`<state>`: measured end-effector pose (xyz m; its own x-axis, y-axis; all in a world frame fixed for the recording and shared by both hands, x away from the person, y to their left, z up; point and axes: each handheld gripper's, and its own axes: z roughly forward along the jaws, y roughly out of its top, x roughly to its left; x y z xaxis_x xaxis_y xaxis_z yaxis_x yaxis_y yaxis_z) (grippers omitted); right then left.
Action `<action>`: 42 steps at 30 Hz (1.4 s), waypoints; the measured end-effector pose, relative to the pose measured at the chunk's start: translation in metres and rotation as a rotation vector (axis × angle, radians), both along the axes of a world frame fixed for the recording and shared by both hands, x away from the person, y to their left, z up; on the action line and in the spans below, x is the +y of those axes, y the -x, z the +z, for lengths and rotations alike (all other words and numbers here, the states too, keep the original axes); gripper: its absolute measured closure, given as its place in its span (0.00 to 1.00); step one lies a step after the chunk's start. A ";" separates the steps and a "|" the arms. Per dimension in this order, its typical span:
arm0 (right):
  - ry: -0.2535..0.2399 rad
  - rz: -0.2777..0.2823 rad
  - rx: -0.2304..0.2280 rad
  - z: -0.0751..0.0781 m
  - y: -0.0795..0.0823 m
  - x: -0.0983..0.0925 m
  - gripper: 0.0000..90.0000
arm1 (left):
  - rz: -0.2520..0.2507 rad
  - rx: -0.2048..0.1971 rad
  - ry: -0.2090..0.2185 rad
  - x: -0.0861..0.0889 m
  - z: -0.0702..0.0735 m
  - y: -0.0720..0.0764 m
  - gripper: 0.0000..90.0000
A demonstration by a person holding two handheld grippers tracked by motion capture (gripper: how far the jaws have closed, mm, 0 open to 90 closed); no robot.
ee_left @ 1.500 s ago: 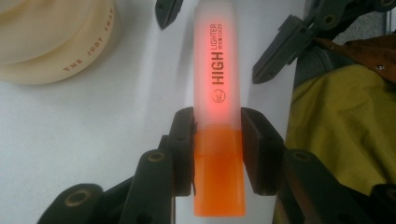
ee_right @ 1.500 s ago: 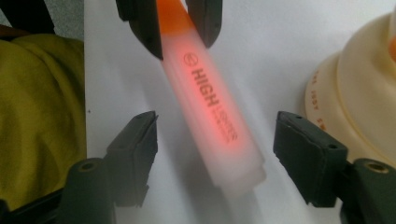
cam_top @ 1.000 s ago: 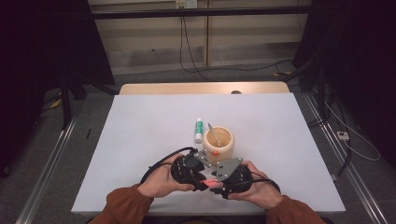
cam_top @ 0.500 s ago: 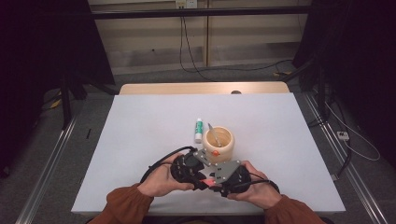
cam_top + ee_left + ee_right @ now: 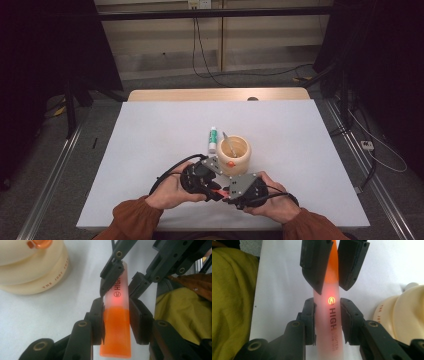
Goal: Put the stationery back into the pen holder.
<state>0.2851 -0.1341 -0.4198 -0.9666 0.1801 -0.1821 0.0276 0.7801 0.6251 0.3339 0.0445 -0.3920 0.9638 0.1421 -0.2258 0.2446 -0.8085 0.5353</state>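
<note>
High view shows both grippers, left (image 5: 214,186) and right (image 5: 226,192), clamped on one orange highlighter (image 5: 218,190) at the cup's (image 5: 233,154) six o'clock, right jaws just closing; uncapping looks unfinished.

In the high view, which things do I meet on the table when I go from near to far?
Left gripper and right gripper holding an orange highlighter → cream cup → glue stick.
</note>
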 end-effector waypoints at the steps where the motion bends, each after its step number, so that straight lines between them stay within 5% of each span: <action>1: -0.003 0.006 0.003 0.000 0.000 0.000 0.76 | -0.003 0.008 0.013 0.001 0.000 -0.001 0.73; 3: -0.014 0.010 0.001 0.001 0.000 -0.001 0.76 | 0.002 0.009 0.004 0.003 0.002 -0.002 0.72; 8: -0.028 -0.008 0.019 0.002 -0.002 -0.004 0.76 | 0.051 0.024 0.071 0.011 0.002 -0.006 0.59; 16: -0.050 -0.077 0.042 0.001 -0.007 -0.012 0.76 | 0.158 -0.035 0.123 0.029 0.006 -0.007 0.27; 23: -0.078 -0.154 0.057 0.002 -0.011 -0.022 0.76 | 0.246 -0.066 0.173 0.046 0.001 -0.010 0.13; 29: -0.114 -0.214 0.079 0.003 -0.013 -0.030 0.76 | 0.315 -0.080 0.192 0.060 -0.004 -0.012 0.09; 42: -0.296 -0.305 0.111 0.012 -0.018 -0.046 0.76 | 0.453 -0.137 0.217 0.093 -0.023 -0.008 0.07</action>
